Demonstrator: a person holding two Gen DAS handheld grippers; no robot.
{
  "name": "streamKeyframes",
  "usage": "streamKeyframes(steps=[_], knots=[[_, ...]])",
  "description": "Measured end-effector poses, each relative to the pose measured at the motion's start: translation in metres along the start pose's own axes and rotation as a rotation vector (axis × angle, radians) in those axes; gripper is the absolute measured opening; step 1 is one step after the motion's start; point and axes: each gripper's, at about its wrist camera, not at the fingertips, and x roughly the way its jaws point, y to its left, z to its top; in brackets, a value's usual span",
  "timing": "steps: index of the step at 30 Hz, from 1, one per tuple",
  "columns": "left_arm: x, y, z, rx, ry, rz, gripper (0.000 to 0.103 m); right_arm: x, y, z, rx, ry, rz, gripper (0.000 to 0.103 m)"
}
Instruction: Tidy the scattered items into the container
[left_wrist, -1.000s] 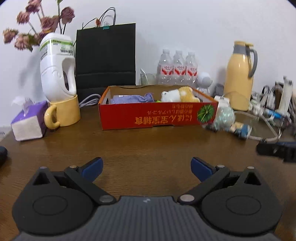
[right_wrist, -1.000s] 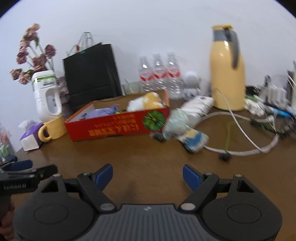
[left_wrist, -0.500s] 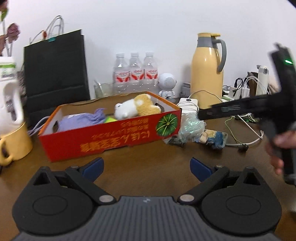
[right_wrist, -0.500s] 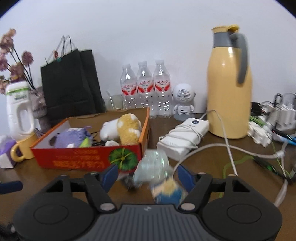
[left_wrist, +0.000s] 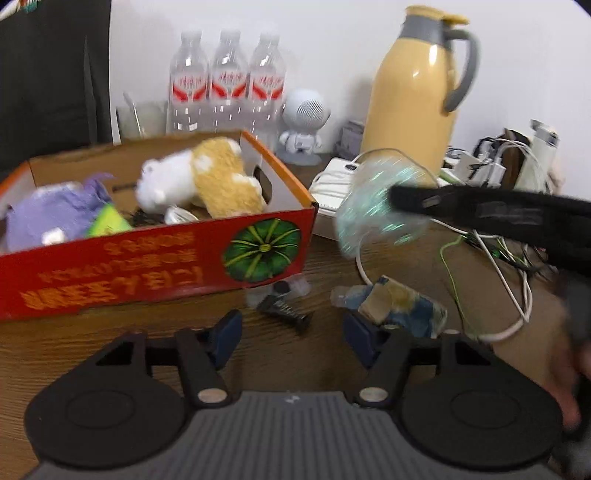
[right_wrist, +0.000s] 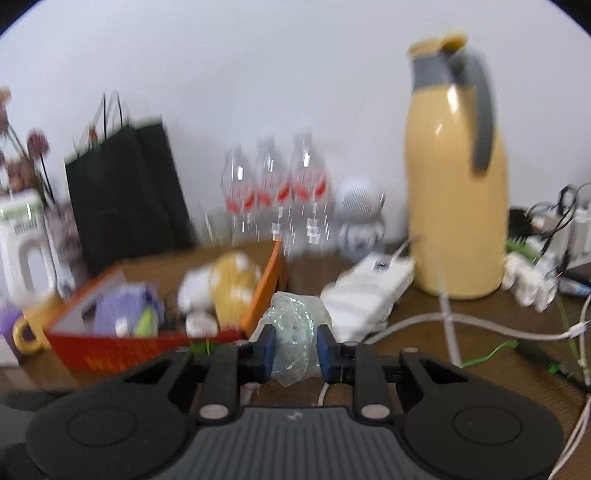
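Left wrist view: left gripper (left_wrist: 291, 334) jaws stand apart, nothing between the pads; they have just been closing. One black screw (left_wrist: 284, 314) lies on the bench just ahead of them, long axis running left to right and tilted slightly, between the jaws' line and the red box (left_wrist: 155, 266). One blue-and-yellow packet (left_wrist: 402, 308) lies just beside the right pad, to its far right. Right gripper (left_wrist: 399, 197) enters from the right edge, carrying one crinkled clear bag (left_wrist: 373, 210) off the bench, just right of the box's near right corner. Box already holds one white-and-tan plush (left_wrist: 201, 181), one purple cloth (left_wrist: 51, 218).

Right wrist view: right gripper's jaws have just been closing and now clench the clear bag. Box rim lies to the left and slightly ahead; judged next move is a short carry leftward over the rim. Left hand is nearer the screw and packet. Three water bottles (right_wrist: 273, 188), one yellow jug (right_wrist: 454, 206) at the back edge.
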Motion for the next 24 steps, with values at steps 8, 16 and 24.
streamKeyframes(steps=[8, 16, 24], knots=[[0.022, -0.003, 0.002, -0.066, 0.019, 0.062, 0.025, -0.027, -0.014, 0.005, 0.094, -0.116, 0.05, 0.023], [0.027, 0.005, 0.009, -0.099, 0.005, 0.159, 0.03, -0.026, -0.005, 0.001, 0.085, -0.091, 0.087, 0.023], [0.026, 0.02, 0.012, -0.211, -0.019, 0.177, 0.049, -0.024, -0.004, -0.004, 0.093, -0.08, 0.08, 0.023]])
